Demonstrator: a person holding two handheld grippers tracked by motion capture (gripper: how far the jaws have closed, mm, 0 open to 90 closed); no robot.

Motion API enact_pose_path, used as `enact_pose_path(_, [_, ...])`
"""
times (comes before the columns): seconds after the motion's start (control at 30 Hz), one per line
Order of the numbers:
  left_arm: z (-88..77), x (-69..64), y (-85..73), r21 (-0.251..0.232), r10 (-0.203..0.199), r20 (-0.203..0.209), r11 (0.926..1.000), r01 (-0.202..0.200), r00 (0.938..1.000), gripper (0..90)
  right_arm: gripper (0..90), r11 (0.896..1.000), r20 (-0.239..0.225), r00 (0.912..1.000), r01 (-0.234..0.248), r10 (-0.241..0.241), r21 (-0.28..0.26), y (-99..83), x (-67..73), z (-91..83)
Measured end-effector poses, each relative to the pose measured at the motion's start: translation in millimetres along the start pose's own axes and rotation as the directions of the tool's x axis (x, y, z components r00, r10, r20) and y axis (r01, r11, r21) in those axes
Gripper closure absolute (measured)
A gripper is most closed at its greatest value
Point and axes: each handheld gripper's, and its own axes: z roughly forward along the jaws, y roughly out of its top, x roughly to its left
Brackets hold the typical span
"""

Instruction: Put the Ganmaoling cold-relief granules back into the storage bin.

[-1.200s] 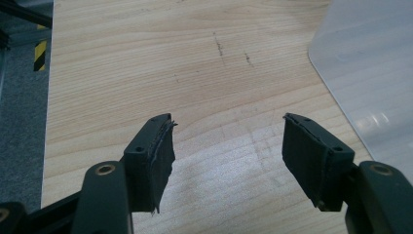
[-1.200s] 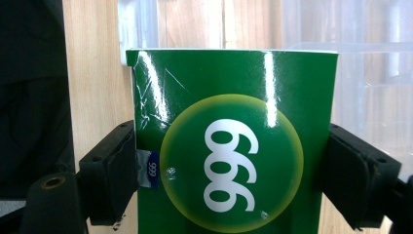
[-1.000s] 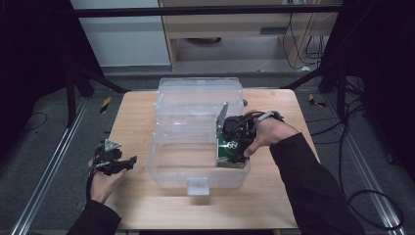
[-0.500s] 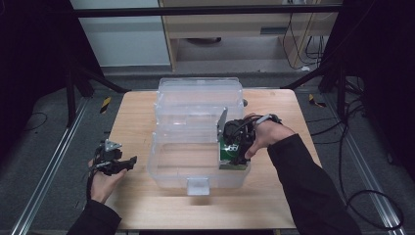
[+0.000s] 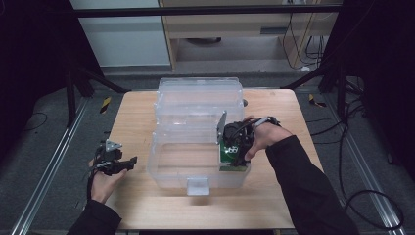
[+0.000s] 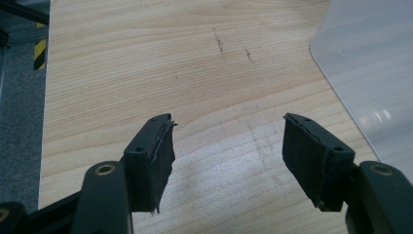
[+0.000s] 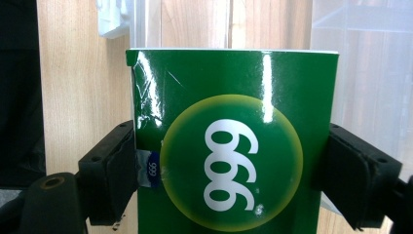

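A clear plastic storage box (image 5: 166,169) stands open in the middle of the wooden table, its lid (image 5: 200,100) folded back behind it. My right gripper (image 5: 234,155) is shut on a green box printed "999" (image 5: 231,155) (image 7: 229,146) and holds it over the storage box's right end, jaws pressing on its two sides. My left gripper (image 5: 128,162) (image 6: 226,146) rests open above bare wood left of the storage box, nothing between its jaws. A corner of the clear box (image 6: 370,73) appears at the right of the left gripper view.
The table (image 5: 132,117) has bare wood to the left and in front of the storage box. A white latch (image 5: 197,186) juts from the box's front wall. Metal rails and dark floor flank the table; cables lie on the floor at the right.
The right gripper with the green box has shifted slightly lower toward the storage box's right end. The left gripper has stayed in place, open.
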Motion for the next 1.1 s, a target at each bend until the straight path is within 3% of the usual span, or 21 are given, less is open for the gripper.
enact_pose_path(0.73, [1.6,-1.0,-0.3,0.008,0.007,0.001,0.9999,-0.007,1.0,35.0,17.1,0.998,0.002,0.9996,0.029,-0.029,0.049,2.0,1.8,20.2])
enact_pose_path(1.1, [2.5,-1.4,-0.7,0.012,0.009,0.003,0.9999,-0.009,1.0,34.9,16.8,0.999,-0.028,0.9996,0.006,-0.005,0.052,-0.8,1.8,29.9])
